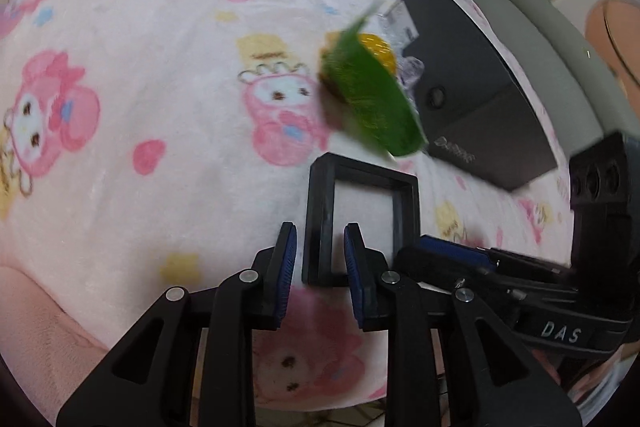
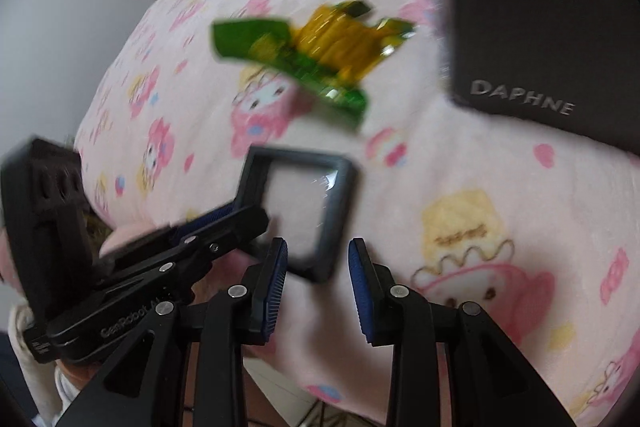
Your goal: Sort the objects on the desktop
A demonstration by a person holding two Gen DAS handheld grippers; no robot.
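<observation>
Both of our grippers hover over a pink blanket printed with cartoon rabbits, and between them lies a small black square frame with a pale centre. Our left gripper straddles the near left edge of that frame: one blue pad sits outside the rim and the other over the pale centre, with a gap on each side, so the jaws stand slightly apart and are not pressing on it. Our right gripper hangs just in front of the frame's near corner, its pads apart with only blanket and that corner showing between them; it carries nothing. In the right wrist view the left gripper reaches in from the left, its tip at the frame's left side. Beyond the frame, a green and yellow snack packet lies on the blanket, blurred. A dark box lettered DAPHNE rests farther back to the right, well apart from the frame and close to the packet's far end.
</observation>
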